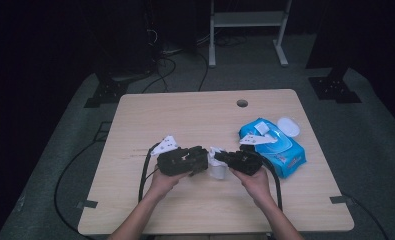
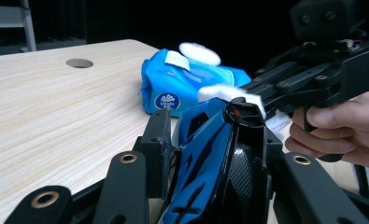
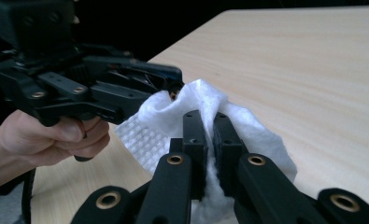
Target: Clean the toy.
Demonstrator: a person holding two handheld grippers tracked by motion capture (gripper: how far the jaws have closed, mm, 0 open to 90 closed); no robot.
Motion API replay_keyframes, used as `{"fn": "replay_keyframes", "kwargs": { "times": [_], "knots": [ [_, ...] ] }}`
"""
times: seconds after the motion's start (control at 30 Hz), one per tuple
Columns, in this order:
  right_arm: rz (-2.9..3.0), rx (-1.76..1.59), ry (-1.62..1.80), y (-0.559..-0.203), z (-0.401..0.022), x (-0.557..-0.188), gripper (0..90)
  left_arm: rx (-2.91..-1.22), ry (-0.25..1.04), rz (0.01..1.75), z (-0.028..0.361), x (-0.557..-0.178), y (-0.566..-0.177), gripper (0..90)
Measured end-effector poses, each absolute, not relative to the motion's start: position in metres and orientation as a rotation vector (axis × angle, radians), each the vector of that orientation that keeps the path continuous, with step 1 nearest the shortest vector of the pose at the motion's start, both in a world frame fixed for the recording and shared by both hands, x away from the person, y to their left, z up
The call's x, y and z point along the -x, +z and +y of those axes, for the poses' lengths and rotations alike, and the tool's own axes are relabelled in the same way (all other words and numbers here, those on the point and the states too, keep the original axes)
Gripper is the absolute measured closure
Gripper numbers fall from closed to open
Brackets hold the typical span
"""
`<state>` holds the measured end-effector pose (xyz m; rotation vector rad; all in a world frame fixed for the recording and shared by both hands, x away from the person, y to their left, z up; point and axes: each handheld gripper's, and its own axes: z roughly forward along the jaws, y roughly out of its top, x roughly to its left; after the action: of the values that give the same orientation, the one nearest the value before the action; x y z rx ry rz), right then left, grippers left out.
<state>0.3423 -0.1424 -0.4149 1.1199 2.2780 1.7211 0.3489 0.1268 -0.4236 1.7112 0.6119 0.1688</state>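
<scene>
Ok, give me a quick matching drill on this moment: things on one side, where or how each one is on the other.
Things:
1. white wipe
2. blue and black object
3. blue wipes pack
4. round hole

States:
A. in the tabletop's far side
B. pinched in the right gripper
C. lying flat, flap open
D. between the left gripper jaws

Pairs: 1-B, 2-D, 3-C, 4-A
</scene>
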Motion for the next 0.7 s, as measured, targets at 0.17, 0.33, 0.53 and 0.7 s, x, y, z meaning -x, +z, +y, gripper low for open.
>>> {"fn": "replay_keyframes", "kwargs": {
  "times": [0.17, 0.33, 0.53, 0.7],
  "knots": [
    [2.275, -1.034, 1.738, -0.392, -0.137, -0.344, 85.7, -1.733, 0.189, 0.586, 0.123, -0.344, -0.423, 60.7],
    [2.314, -0.927, 1.728, -0.374, -0.123, -0.344, 85.7, -1.728, 0.185, 0.583, 0.123, -0.344, -0.423, 60.6],
    [2.406, -0.824, 1.661, -0.367, -0.108, -0.346, 85.7, -1.727, 0.198, 0.575, 0.122, -0.341, -0.424, 60.3],
    [2.417, -0.877, 1.596, -0.37, -0.117, -0.352, 85.7, -1.727, 0.194, 0.567, 0.12, -0.341, -0.425, 60.1]
  ]
}}
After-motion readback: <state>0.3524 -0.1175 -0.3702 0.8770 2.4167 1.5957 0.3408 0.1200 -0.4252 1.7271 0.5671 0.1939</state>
